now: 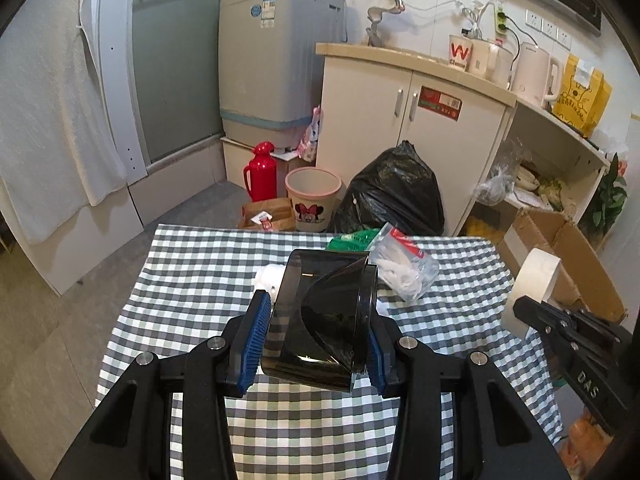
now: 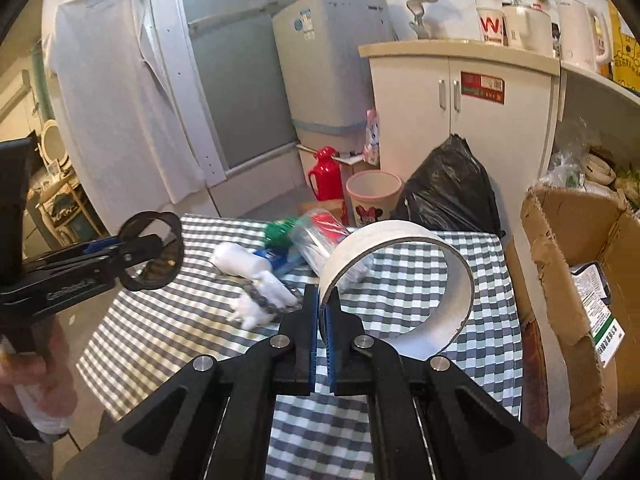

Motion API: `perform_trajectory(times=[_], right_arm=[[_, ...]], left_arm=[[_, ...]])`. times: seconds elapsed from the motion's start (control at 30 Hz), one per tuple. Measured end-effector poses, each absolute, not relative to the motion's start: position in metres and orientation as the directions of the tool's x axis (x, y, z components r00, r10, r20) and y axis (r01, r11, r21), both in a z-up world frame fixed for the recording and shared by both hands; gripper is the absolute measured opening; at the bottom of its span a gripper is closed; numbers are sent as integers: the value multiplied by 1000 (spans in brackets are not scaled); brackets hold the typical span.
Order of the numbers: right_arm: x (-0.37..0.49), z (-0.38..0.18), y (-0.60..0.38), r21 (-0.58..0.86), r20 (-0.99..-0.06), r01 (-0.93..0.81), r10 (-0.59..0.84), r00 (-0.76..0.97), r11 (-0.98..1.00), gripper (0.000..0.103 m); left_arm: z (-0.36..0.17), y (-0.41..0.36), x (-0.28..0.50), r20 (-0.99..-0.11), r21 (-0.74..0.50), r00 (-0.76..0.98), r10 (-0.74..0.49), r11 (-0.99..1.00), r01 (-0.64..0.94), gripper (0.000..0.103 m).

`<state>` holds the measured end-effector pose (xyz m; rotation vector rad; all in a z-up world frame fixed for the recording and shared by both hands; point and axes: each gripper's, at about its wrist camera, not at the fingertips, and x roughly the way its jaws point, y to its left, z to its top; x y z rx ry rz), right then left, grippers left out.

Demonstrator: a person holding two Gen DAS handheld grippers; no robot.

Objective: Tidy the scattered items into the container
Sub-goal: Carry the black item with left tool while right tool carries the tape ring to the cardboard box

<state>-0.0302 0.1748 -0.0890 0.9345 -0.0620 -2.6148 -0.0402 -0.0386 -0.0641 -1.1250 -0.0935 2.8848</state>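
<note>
Both claws are clenched on something: the left gripper [image 1: 316,336] clamps a dark smoky plastic holder [image 1: 320,312] between its blue pads, lifted above the checkered tablecloth [image 1: 192,280], while the right gripper [image 2: 322,344] pinches the wall of a white tape roll [image 2: 404,280], held on edge over the same cloth. Farther out on the table lie a clear bag of white bits [image 1: 404,272], a green packet [image 1: 352,240] and a white bottle [image 2: 240,258]. Off the table's right side stands an open cardboard box [image 2: 568,280].
</note>
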Motion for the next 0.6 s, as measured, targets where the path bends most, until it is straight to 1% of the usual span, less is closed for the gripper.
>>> perform_trajectory(times=[0.37,0.5,0.6], right_arm=[[1,-39,175,121,-500,334,-348,-793,-935,3],[6,-33,179,142,-481,325,-352,-803,-935,3],[12,-27,180,131,-472,326,-348,-810,-936,3]], left_arm=[[-24,-37,-19,-597,-78,-800,60,-997,-16,44],[-12,-32,-12,-577,-75,-814,68,-997,-30,44],[-5,-29,-7,-564,-75,-822,75,-996,-39,44]])
